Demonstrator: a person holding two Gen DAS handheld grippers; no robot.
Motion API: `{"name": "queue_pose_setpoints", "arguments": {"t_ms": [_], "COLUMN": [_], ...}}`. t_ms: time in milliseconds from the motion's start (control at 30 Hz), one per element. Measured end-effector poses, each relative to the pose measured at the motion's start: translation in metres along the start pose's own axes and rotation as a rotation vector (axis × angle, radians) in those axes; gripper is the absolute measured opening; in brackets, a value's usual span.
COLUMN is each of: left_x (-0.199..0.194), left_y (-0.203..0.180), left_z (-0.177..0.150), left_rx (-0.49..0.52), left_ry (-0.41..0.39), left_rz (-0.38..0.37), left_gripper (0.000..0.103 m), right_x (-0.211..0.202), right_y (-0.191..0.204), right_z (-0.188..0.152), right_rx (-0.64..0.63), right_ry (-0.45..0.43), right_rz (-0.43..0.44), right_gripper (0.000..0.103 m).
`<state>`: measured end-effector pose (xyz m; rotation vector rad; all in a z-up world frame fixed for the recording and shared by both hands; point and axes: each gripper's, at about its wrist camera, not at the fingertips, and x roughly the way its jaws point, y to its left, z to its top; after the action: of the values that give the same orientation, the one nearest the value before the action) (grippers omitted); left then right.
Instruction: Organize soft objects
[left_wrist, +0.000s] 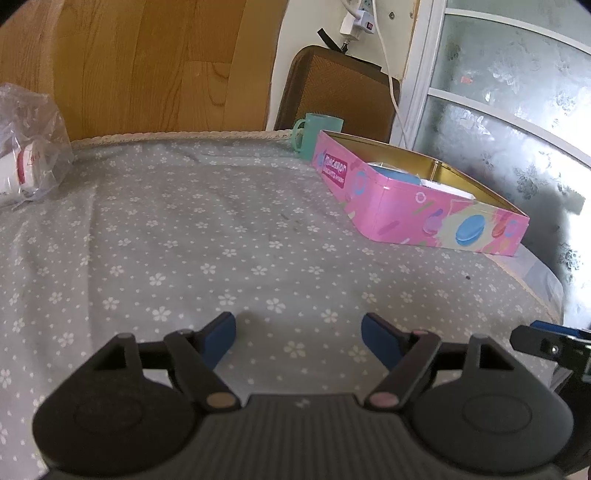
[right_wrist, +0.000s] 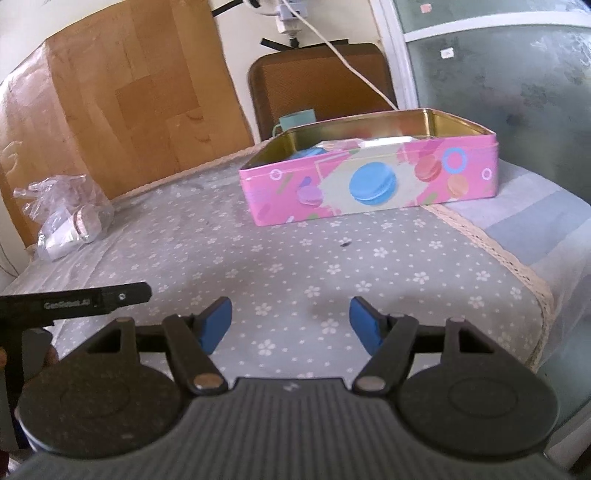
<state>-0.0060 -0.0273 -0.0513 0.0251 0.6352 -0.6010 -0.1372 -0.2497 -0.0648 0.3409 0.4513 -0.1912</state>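
A: Gripper state?
B: Left gripper (left_wrist: 298, 334) at the bottom of its frame, blue pads spread wide, nothing between them, only flowered grey tablecloth (left_wrist: 221, 240) under the gap. Right gripper (right_wrist: 291, 325) same: jaws apart, empty, over the cloth.
A: Do they see each other?
B: Yes. A black part of the left unit pokes in at the left edge of the right view, white lettering on it too blurred to read for sure.
A: Task items?
B: Pink tin box (right_wrist: 369, 184), lid off, gold inside. Upper right of centre in the right view, right of centre in the left view. Macaron pictures on the walls. Script on the short wall looks like "macaron"; the line under it is unreadable. Something blue and something white lie inside, can't tell what.
A: Anything else?
B: Clear plastic bag (left_wrist: 29, 147) at the left edge holding white items with a red mark, illegible. Teal mug (left_wrist: 319, 134) just behind the tin.
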Motion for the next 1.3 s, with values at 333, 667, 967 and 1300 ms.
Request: {"name": "queue_pose_setpoints", "arguments": {"t_ms": [333, 667, 967, 1300], "left_x": [0.003, 0.005, 0.002, -0.003], "left_y": [-0.005, -0.004, 0.005, 0.017], "left_z": [0.000, 0.001, 0.001, 0.001], "left_rx": [0.046, 0.084, 0.054, -0.014], "left_ry": [0.016, 0.030, 0.017, -0.006], "left_rz": [0.010, 0.005, -0.022, -0.051], "left_gripper": [0.082, 0.085, 0.084, 0.084], "right_x": [0.002, 0.003, -0.001, 0.000], "right_y": [-0.015, -0.024, -0.007, 0.021], "right_z": [0.000, -0.003, -0.002, -0.010], "right_rx": [0.039, 0.031, -0.009, -0.072], "right_ry": [0.006, -0.001, 0.007, 0.041], "right_rz": [-0.008, 0.008, 0.016, -0.019], "right_gripper": [0.072, 0.071, 0.067, 0.067]}}
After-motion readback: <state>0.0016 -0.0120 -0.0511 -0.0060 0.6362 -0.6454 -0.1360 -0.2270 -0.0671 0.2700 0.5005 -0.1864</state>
